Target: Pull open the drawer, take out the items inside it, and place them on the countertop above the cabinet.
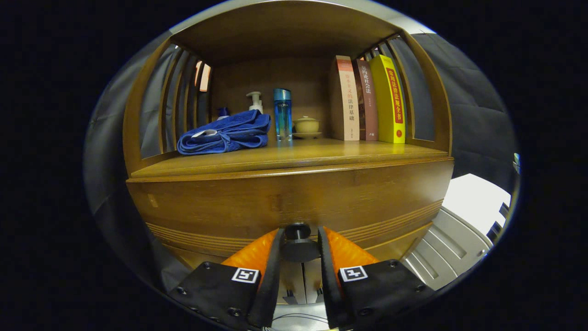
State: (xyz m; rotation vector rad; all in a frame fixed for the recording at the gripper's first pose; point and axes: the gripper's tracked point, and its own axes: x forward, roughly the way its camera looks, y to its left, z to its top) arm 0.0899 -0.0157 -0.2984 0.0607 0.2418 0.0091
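Observation:
The wooden drawer front fills the space just ahead of my fingers, under the cabinet's countertop. Its dark round knob sits between my two fingers. My gripper is closed around the knob, with both fingers touching its sides. The drawer's inside is hidden behind the front panel.
On the countertop lie a folded blue towel, a white pump bottle, a blue bottle, a small lidded cup and three upright books. Slatted wooden sides and a wooden top enclose this shelf space. A white panel lies to the lower right.

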